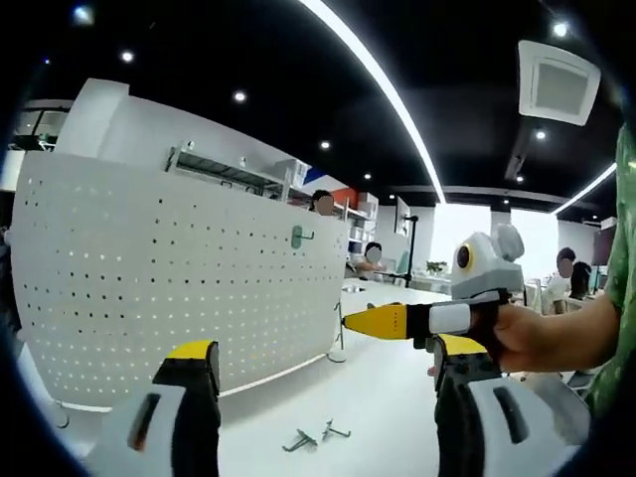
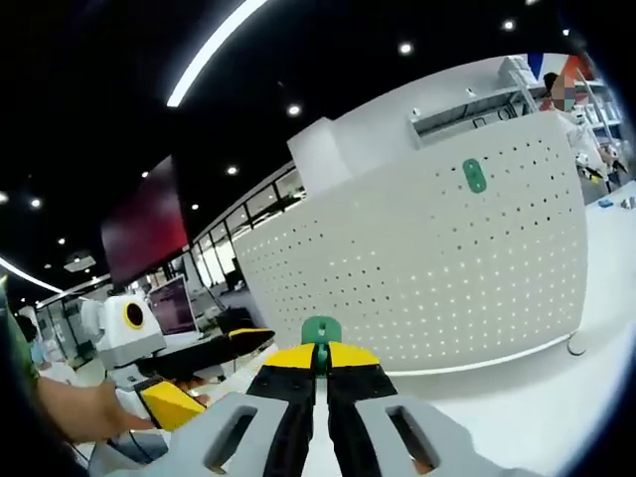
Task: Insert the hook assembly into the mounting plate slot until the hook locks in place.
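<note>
Hook assembly (image 2: pixel 321 331) sitting pinched in my right claw (image 2: pixel 321 370), jaws nearly shut on it; pegboard mounting plate (image 2: pixel 437 268) standing upright straight ahead, well apart. My left claw (image 1: pixel 328 373) hanging wide open, gripping nothing, over the counter (image 1: pixel 378 417)

Pegboard (image 1: pixel 179 278) upright on the table (image 1: pixel 378 397), one hook (image 1: pixel 300 237) mounted on it, loose hooks (image 1: pixel 313 437) lying before it
</note>
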Available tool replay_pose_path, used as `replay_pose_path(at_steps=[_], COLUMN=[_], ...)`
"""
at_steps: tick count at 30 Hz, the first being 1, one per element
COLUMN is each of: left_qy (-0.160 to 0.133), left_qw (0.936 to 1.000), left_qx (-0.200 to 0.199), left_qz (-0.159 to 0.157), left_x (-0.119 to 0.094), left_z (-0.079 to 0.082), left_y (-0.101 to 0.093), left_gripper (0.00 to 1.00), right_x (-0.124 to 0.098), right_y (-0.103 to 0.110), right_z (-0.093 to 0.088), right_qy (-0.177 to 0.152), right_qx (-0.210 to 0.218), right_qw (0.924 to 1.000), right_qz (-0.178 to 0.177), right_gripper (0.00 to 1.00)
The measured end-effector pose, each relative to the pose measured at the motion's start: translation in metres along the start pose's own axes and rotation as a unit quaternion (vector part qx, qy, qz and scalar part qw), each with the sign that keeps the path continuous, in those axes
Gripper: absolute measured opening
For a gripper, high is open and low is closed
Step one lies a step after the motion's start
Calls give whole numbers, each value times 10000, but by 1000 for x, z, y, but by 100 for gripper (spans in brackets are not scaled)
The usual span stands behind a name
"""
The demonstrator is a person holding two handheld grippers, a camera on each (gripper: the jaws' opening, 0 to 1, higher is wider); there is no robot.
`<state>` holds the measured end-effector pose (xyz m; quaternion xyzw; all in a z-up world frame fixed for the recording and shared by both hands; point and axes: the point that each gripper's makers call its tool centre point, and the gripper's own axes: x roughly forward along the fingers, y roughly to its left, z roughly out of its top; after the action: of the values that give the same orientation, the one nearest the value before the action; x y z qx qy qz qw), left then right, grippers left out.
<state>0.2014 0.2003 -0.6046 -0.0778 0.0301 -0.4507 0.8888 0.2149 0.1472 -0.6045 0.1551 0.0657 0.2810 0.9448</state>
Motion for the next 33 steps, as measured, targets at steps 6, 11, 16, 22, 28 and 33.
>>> replay_pose_path(at_steps=[6,11,16,22,28,33], left_qy=[6,-96,-118,-133,-171,-141], left_qw=[9999,9999,9999,9998,9998,9998], left_qx=[0,37,96,111,92,126], left_qz=[-145,-57,6,-16,-9,-8], left_x=[-9,-17,-21,-21,-23,-25], left_z=[8,16,19,19,20,18], left_y=[4,14,18,17,18,20], left_gripper=[100,100,100,100,100,99], right_x=[-2,-6,-9,-11,-11,-9], right_y=[-3,-6,-13,-20,-26,-37], right_z=[5,17,37,58,75,97], right_qy=[-39,-177,-386,-565,-618,-782], right_qx=[-100,-355,-649,-1243,-1858,-2075], right_qw=[9999,9991,9965,9884,9764,9690], right_qz=[-47,-177,-373,-668,-908,-1086], right_gripper=[1,1,1,1,1,1])
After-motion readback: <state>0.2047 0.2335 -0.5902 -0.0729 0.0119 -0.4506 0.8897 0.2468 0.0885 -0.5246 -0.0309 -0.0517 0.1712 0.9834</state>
